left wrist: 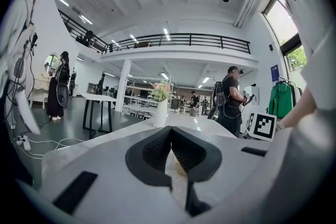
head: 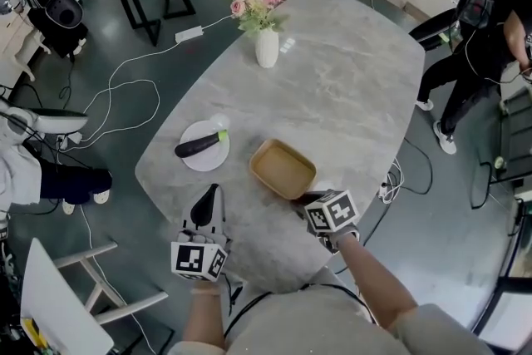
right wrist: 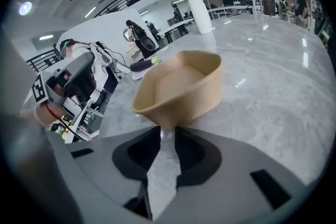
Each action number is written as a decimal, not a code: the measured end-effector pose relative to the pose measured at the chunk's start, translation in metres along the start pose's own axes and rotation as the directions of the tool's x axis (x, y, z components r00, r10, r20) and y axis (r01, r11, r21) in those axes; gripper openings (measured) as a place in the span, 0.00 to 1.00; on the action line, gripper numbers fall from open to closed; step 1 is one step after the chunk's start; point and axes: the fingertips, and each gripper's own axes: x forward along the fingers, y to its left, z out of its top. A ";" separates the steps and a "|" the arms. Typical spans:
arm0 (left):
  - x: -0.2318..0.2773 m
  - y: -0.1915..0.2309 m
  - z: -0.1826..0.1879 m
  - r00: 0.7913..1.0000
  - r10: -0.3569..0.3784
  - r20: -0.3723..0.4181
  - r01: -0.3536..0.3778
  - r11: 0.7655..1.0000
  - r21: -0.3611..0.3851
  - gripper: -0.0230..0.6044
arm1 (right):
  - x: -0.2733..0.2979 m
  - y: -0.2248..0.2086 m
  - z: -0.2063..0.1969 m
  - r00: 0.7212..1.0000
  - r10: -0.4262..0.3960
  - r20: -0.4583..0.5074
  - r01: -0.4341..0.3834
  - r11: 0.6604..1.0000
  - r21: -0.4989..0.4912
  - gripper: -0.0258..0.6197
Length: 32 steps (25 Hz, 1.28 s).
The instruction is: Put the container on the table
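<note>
Broad bare marble is left over the far and right of the table (head: pixel 357 87), while the near left is crowded by the plate (head: pixel 208 160), the container (head: pixel 283 169) and, farther back, the vase (head: pixel 267 47).

Glossy marble-look table (head: pixel 349 79), matt paper container (head: pixel 283 169)
</note>
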 end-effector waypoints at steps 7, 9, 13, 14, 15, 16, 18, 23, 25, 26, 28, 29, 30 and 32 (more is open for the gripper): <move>-0.002 0.001 0.000 1.000 -0.001 -0.009 0.001 1.000 0.004 0.04 | 0.001 -0.003 -0.002 1.000 -0.020 -0.008 0.020 1.000 -0.003 0.10; -0.002 0.001 -0.001 1.000 -0.001 -0.013 0.001 1.000 0.002 0.04 | 0.001 -0.004 -0.002 1.000 -0.027 -0.004 0.027 1.000 -0.004 0.08; -0.003 0.001 -0.004 1.000 -0.002 -0.020 0.002 1.000 -0.002 0.04 | 0.002 -0.005 -0.003 1.000 -0.029 -0.009 0.029 1.000 -0.005 0.05; -0.003 0.002 -0.004 1.000 -0.003 -0.019 0.003 1.000 -0.002 0.04 | 0.002 -0.005 -0.004 1.000 -0.028 -0.014 0.028 1.000 -0.005 0.05; -0.003 0.002 -0.005 1.000 -0.004 -0.019 0.004 1.000 -0.001 0.04 | 0.002 -0.005 -0.006 0.999 -0.028 -0.020 0.028 1.000 -0.005 0.05; -0.004 0.003 -0.005 1.000 -0.005 -0.018 0.005 1.000 0.000 0.04 | 0.002 -0.005 -0.007 0.999 -0.028 -0.024 0.028 1.000 -0.006 0.05; -0.006 0.003 -0.005 1.000 -0.005 -0.021 0.005 1.000 -0.002 0.04 | 0.001 -0.004 -0.009 0.999 -0.029 -0.026 0.029 1.000 -0.006 0.05; -0.007 0.002 -0.005 1.000 -0.012 -0.023 0.012 1.000 -0.008 0.04 | -0.001 -0.002 -0.011 1.000 -0.027 -0.013 0.027 1.000 0.009 0.05; -0.007 0.001 -0.005 1.000 -0.017 -0.021 0.017 1.000 -0.007 0.04 | -0.002 -0.002 -0.011 1.000 -0.028 -0.003 0.028 1.000 0.013 0.05; -0.007 0.001 -0.006 1.000 -0.020 -0.020 0.020 1.000 -0.007 0.04 | -0.004 -0.001 -0.011 1.000 -0.028 0.003 0.028 0.999 0.014 0.05; -0.007 0.000 -0.006 0.999 -0.030 -0.019 0.029 1.000 -0.007 0.04 | -0.007 0.001 -0.010 0.999 -0.029 0.019 0.028 0.999 0.015 0.05; -0.007 -0.001 -0.005 0.999 -0.035 -0.019 0.035 0.999 -0.007 0.04 | -0.009 0.002 -0.010 0.999 -0.028 0.027 0.028 1.000 0.015 0.05; -0.006 -0.002 -0.004 0.999 -0.041 -0.019 0.040 0.999 -0.008 0.04 | -0.011 0.004 -0.009 0.999 -0.028 0.037 0.027 1.000 0.015 0.05; -0.004 -0.004 -0.001 0.998 -0.053 -0.013 0.053 0.999 -0.005 0.04 | -0.016 0.006 -0.007 0.998 -0.029 0.057 0.028 0.999 0.015 0.05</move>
